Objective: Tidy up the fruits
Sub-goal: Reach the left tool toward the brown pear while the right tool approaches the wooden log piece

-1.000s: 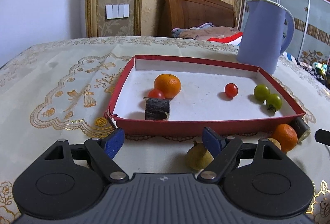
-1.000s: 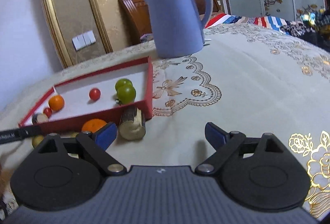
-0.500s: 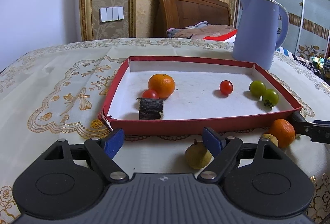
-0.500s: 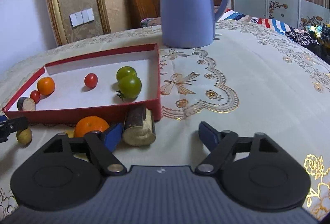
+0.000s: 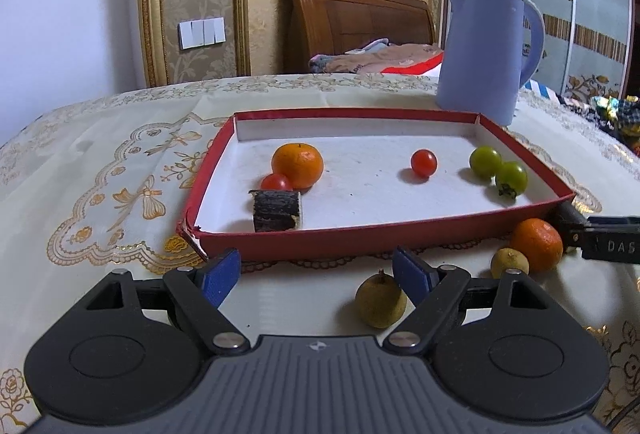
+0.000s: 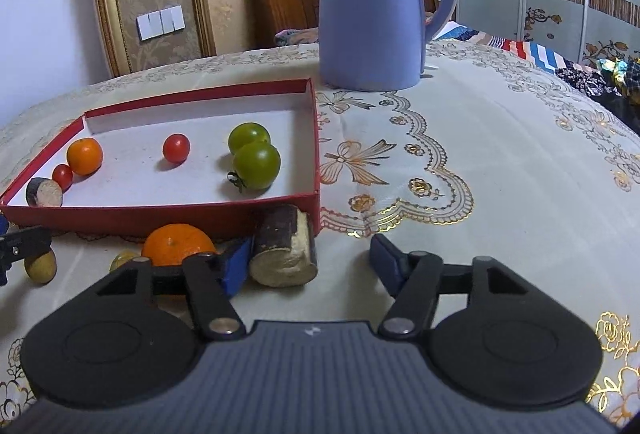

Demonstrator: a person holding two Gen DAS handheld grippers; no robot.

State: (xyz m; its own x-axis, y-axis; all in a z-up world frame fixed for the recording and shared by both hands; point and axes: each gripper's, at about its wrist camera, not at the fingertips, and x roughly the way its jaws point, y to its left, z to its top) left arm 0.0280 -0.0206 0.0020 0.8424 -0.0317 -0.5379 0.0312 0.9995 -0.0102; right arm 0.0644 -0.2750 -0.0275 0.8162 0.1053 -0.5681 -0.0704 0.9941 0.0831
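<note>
Left gripper (image 5: pixel 316 276): the jaws stand wide and nothing is between the blue pads; the cloth is bare under them.
Right gripper (image 6: pixel 308 266): the jaws are closing; the dark log-like piece (image 6: pixel 285 248) lies between the pads, near the left pad, and I cannot tell if that pad touches it already; the right pad is clearly apart from it.
Red tray (image 5: pixel 400 240): straight ahead of the left gripper, its near wall just beyond the fingertips; from the right gripper it lies ahead and to the left.
Inside the tray: an orange (image 5: pixel 297 165) with a red cherry tomato (image 5: pixel 276 182) touching its front, a dark cut piece (image 5: pixel 277 210) just in front of these, a second red tomato (image 5: pixel 423 162) near the middle, and two green tomatoes (image 5: pixel 498 168) close together at the right end.
Loose orange (image 6: pixel 178 244): on the cloth outside the tray, just behind the left finger of the right gripper.
Small yellow-brown fruit (image 5: pixel 380 299): just beside the right pad of the left gripper, on its inner side.
Second small yellow fruit (image 5: pixel 509 263): to the right of the left gripper, touching or almost touching the loose orange.
Blue kettle (image 6: pixel 370 6): upright behind the far right corner of the tray, well ahead of both grippers.
Tablecloth (image 6: pixel 480 162): cream with gold embroidery, under everything.
</note>
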